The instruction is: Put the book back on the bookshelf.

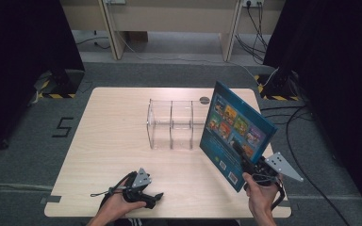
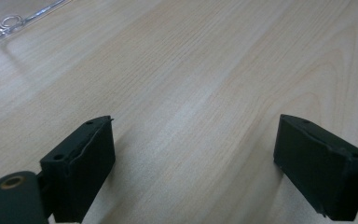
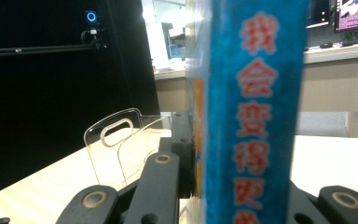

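Presently: right tongs (image 1: 247, 165) clamped on blue picture book (image 1: 233, 132), hand raised, book tilted beside clear divider rack (image 1: 170, 125). Left tongs (image 1: 153, 200) spread apart, hand resting low on wooden surface (image 1: 108, 141).

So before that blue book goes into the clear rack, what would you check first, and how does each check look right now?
1. Right hand-held gripper clamped on the book: ok.
2. Book lifted off the table: ok.
3. Clear rack upright, its slots free: ok.
4. Book lined up over a slot: not ok, it hangs tilted to the rack's right.
5. Left hand-held gripper out of the way, jaws open, holding nothing: ok.
6. Grip firm enough against slipping: cannot tell.
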Demonstrator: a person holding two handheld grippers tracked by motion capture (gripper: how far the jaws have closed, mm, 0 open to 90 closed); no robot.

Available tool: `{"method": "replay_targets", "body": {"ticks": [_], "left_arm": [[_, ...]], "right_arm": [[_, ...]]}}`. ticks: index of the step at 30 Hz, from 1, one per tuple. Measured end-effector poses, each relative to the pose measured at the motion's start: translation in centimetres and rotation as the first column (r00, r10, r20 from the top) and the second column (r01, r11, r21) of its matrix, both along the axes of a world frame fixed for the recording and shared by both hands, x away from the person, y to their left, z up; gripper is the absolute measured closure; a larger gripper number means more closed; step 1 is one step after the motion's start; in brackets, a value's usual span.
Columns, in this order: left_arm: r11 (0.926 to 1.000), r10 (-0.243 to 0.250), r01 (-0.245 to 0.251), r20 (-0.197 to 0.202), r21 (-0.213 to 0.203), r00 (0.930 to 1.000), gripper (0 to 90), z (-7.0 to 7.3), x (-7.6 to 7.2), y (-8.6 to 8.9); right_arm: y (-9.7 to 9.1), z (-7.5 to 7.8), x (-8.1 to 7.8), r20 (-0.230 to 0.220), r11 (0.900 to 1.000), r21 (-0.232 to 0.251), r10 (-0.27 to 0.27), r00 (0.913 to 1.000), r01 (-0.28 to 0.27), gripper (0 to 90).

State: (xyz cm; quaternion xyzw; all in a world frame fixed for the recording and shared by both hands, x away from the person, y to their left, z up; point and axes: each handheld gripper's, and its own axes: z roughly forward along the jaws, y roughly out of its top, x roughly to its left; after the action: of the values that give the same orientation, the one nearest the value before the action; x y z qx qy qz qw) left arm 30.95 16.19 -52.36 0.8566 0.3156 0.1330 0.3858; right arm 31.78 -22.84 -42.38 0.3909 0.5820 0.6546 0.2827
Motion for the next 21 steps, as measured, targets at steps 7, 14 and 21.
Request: {"method": "replay_targets", "body": {"ticks": [7,14,21], "left_arm": [[1.0,-0.003,0.003,0.0,0.002,1.0,11.3,0.0,0.0,0.0],[1.0,-0.001,0.001,0.001,0.0,1.0,11.0,0.0,0.0,0.0],[1.0,-0.002,0.002,0.002,-0.001,1.0,11.0,0.0,0.0,0.0]], "right_arm": [[0.5,0.1,0.9,0.008,0.9998,-0.018,-0.006,1.0,0.006,82.7],[1.0,0.4,1.8,0.014,0.9998,-0.017,-0.013,0.9998,0.013,82.7],[1.6,0.6,2.8,0.018,0.9995,-0.026,-0.018,0.9997,0.018,82.7]]}}
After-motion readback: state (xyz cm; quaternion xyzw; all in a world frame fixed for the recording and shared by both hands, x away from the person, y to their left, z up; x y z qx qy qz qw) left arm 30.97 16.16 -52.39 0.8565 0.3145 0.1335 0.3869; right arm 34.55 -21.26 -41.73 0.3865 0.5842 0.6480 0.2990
